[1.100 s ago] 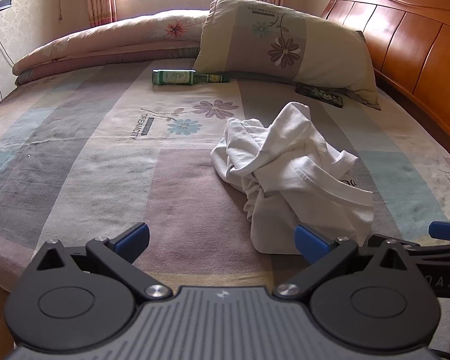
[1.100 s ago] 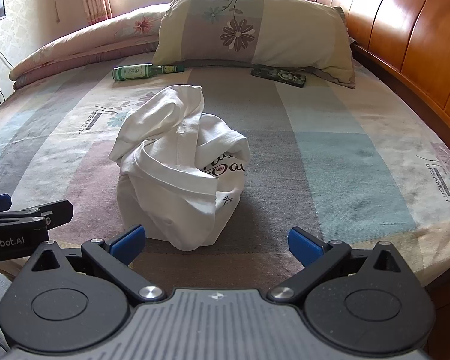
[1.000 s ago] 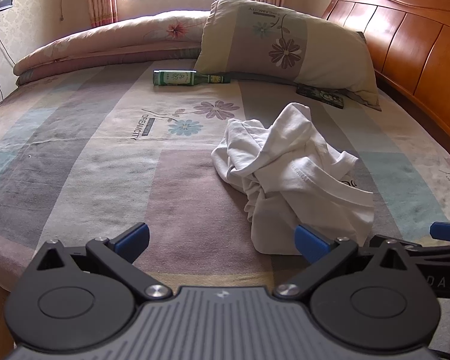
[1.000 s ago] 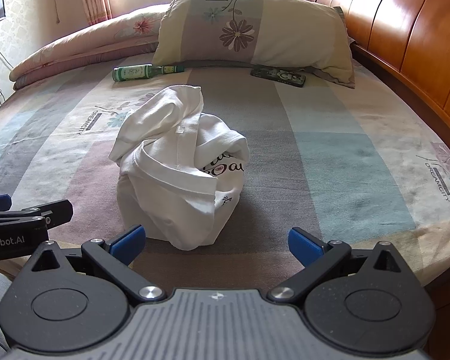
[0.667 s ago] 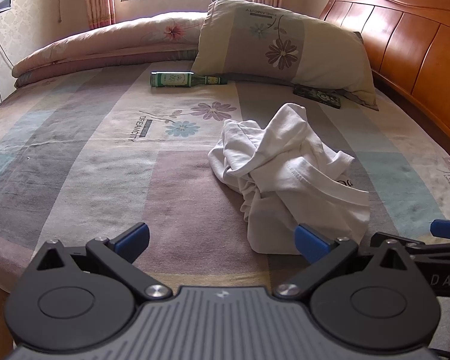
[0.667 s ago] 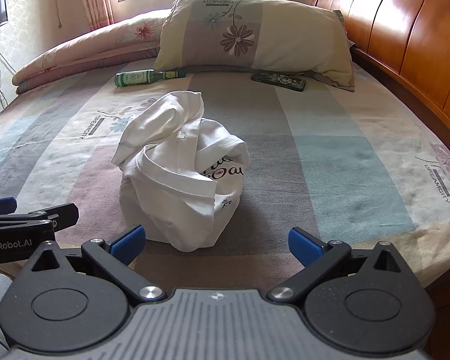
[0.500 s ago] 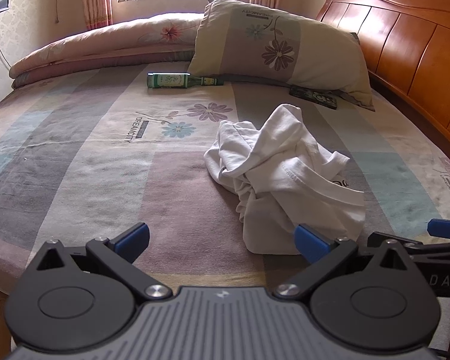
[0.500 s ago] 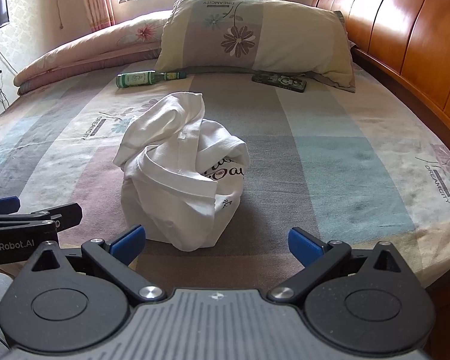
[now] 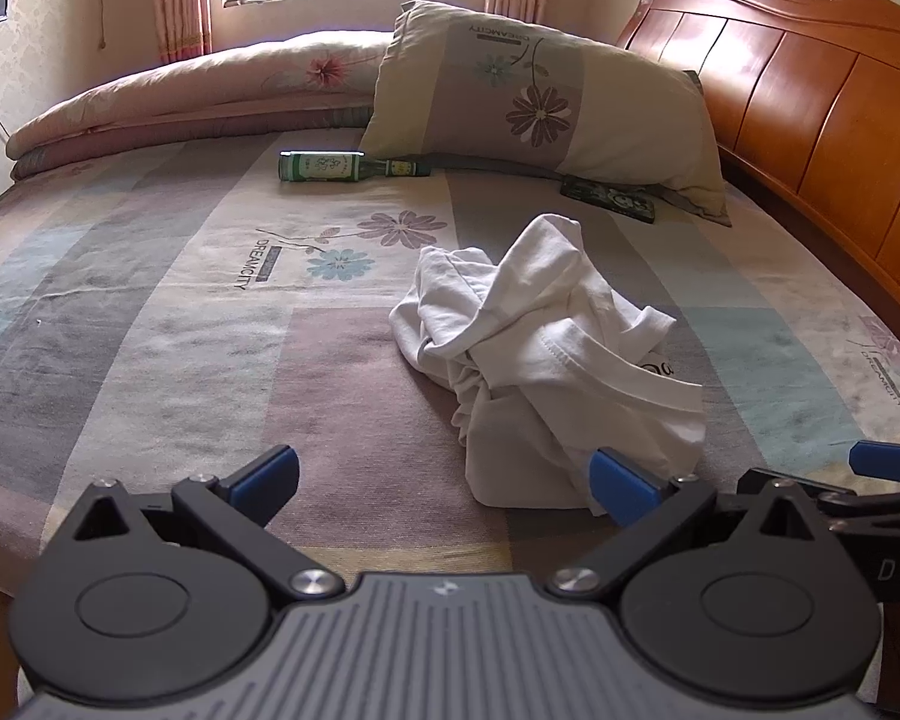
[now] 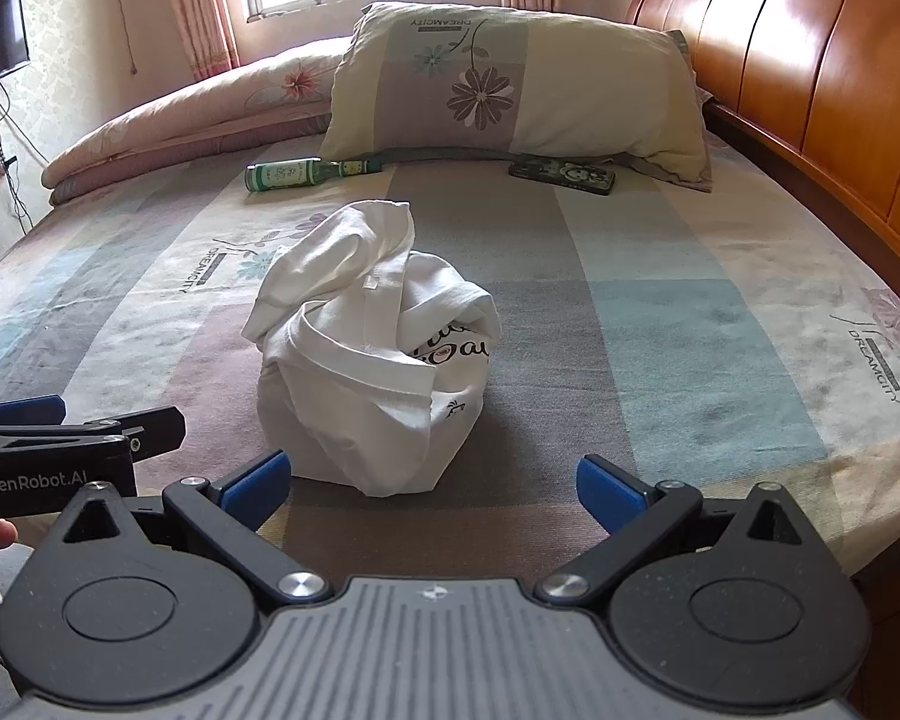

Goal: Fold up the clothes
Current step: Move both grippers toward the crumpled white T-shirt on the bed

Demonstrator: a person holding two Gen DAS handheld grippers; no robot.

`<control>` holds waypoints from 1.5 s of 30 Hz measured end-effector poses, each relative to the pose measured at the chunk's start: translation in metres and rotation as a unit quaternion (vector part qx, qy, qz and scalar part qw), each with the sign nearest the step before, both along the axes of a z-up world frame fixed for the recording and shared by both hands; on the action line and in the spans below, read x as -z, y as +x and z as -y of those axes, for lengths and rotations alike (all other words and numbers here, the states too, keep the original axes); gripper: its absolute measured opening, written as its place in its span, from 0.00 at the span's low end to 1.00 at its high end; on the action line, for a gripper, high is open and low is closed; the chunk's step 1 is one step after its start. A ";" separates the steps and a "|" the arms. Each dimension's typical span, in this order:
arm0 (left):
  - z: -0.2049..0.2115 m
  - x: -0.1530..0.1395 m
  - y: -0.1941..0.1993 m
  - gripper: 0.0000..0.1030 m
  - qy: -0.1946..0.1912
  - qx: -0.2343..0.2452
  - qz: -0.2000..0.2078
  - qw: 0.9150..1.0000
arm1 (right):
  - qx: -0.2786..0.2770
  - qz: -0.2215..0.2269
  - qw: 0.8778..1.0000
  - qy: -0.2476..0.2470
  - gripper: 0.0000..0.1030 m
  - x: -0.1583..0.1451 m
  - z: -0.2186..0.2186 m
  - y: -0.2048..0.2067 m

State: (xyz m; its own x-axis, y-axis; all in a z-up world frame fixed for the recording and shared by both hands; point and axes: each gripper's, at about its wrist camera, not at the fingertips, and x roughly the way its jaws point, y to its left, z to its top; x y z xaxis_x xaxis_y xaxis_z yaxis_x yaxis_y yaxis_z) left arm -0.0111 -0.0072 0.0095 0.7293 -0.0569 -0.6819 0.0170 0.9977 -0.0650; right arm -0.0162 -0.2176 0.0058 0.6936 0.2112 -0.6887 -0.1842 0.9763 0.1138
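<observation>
A crumpled white T-shirt [image 9: 546, 360] [image 10: 372, 372] with dark lettering lies bunched in a heap on the patterned bed sheet [image 9: 168, 336]. My left gripper [image 9: 444, 480] hovers over the bed's near edge, open and empty, with the shirt just ahead of its right finger. My right gripper [image 10: 429, 483] is open too, holding nothing, and the shirt sits just beyond its left finger. Each gripper shows at the edge of the other's view.
A green glass bottle [image 9: 336, 167] lies on its side near the large flowered pillow [image 9: 540, 96]. A dark flat case [image 9: 609, 199] rests in front of the pillow. A rolled quilt [image 9: 180, 102] runs along the far side, a wooden headboard [image 9: 810, 102] along the right.
Both grippers have lifted slightly and drifted toward the shirt; they stay open. The shirt has not moved.
</observation>
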 end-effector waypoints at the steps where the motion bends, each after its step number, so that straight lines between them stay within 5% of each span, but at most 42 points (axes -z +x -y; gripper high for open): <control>1: 0.001 -0.001 -0.001 1.00 0.001 0.002 0.000 1.000 | -0.001 0.001 1.000 0.002 1.00 -0.001 0.001 -0.001; 31: -0.003 0.022 0.038 1.00 0.017 0.063 -0.012 0.998 | -0.042 -0.055 0.997 0.032 1.00 0.022 -0.003 0.044; 45: 0.002 0.026 0.051 0.99 0.034 0.075 -0.012 0.997 | -0.059 -0.045 0.997 -0.002 1.00 0.025 -0.014 0.056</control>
State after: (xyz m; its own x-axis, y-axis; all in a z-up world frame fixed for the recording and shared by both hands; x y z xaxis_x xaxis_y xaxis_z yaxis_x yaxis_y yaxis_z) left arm 0.0403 -0.0088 -0.0170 0.6993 -0.1171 -0.7052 0.1649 0.9863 -0.0002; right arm 0.0402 -0.2039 -0.0194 0.6001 0.2853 -0.7473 -0.2871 0.9488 0.1317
